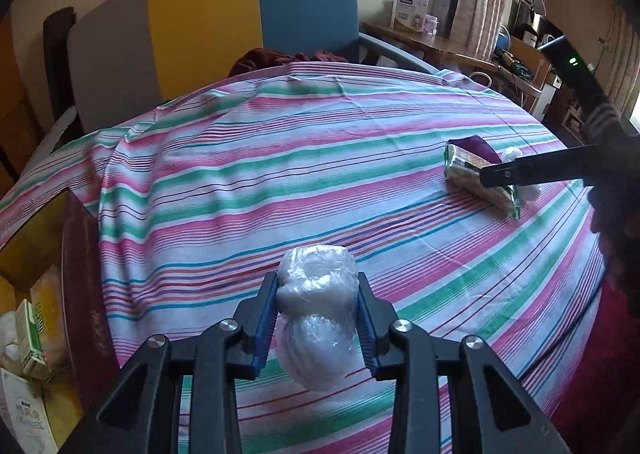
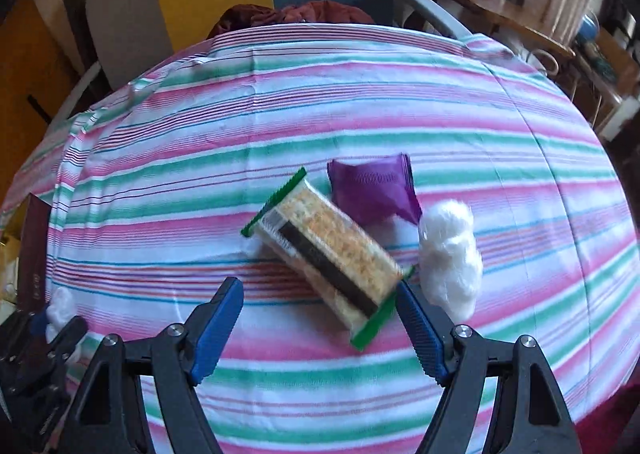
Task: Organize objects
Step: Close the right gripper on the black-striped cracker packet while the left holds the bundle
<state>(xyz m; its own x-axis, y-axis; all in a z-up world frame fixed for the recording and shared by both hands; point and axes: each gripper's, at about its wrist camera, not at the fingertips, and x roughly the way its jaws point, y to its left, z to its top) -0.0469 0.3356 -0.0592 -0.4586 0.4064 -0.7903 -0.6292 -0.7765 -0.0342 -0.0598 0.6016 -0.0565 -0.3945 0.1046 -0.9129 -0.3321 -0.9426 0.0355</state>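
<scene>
My left gripper (image 1: pixel 318 278) is shut on a white bundle wrapped in clear plastic (image 1: pixel 320 294), held just above the striped tablecloth (image 1: pixel 280 158). It also shows at the lower left of the right wrist view as the left gripper (image 2: pixel 52 318). My right gripper (image 2: pixel 318 290) is open and hovers over a green-edged cracker pack (image 2: pixel 332 254). The pack's near end lies between the jaws, close to the right finger. Behind it lies a purple packet (image 2: pixel 372 190), and to its right a second white bundle (image 2: pixel 448 250). In the left wrist view the right gripper's finger (image 1: pixel 520 174) crosses the cracker pack (image 1: pixel 468 174).
An open box with a brown flap (image 1: pixel 84 294) and small cartons (image 1: pixel 32 342) stands at the table's left edge. A grey, yellow and blue chair back (image 1: pixel 208 22) rises behind the table, with dark red cloth (image 1: pixel 280 56) on the seat. A cluttered wooden side table (image 1: pixel 440 42) stands at the back right.
</scene>
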